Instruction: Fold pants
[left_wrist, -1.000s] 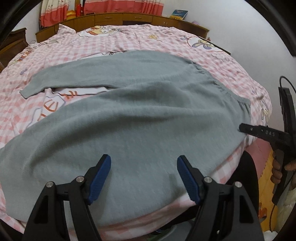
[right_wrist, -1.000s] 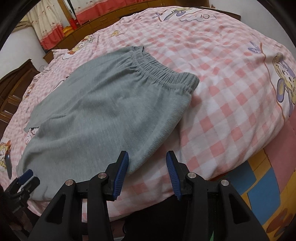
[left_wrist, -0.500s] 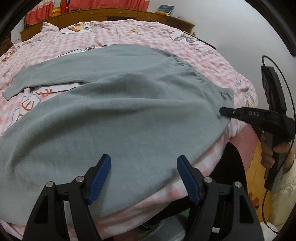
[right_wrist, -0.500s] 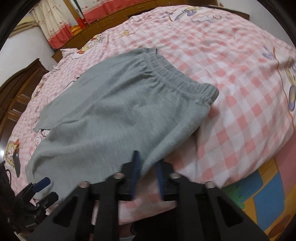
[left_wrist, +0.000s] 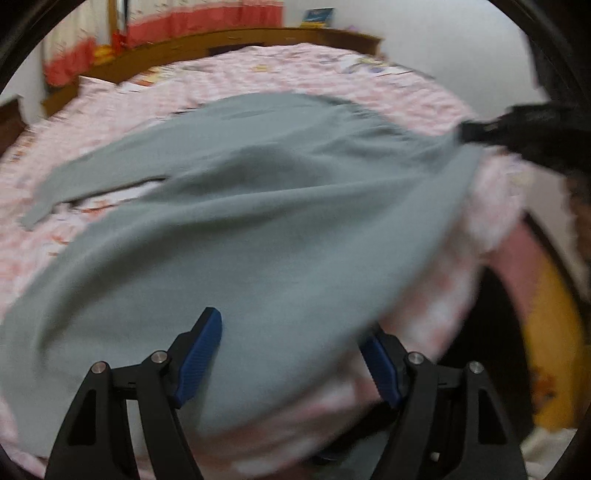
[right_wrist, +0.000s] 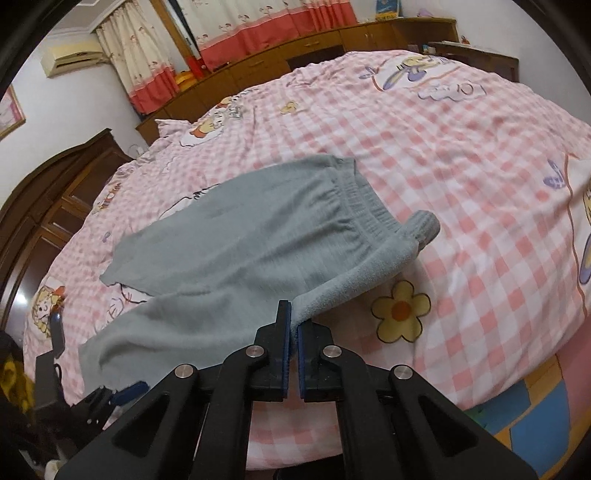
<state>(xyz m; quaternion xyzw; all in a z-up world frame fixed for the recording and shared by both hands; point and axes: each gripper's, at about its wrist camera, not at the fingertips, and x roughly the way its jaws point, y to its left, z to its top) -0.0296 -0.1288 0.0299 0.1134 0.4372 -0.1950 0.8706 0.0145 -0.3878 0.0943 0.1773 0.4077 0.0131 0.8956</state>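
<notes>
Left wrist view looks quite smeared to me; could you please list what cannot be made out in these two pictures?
- Left wrist view: motion blur smears the grey fleece pants; whether the open left tool touches them is unclear.
- Same view: the right tool is blurred and edge-cropped.
- Right wrist view: the nearer leg's cuff is hidden behind the right tool's black frame.

Bedroom surroundings, right wrist view.
Pink checked bedsheet (right_wrist: 461, 155) with yellow flower print (right_wrist: 400, 311); curtains (right_wrist: 236, 40) at 12 o'clock; air conditioner (right_wrist: 72, 57) at 10 o'clock.

One pants (right_wrist: 236, 236), two hand-held grippers (right_wrist: 294, 332), one bed (right_wrist: 461, 155).
</notes>
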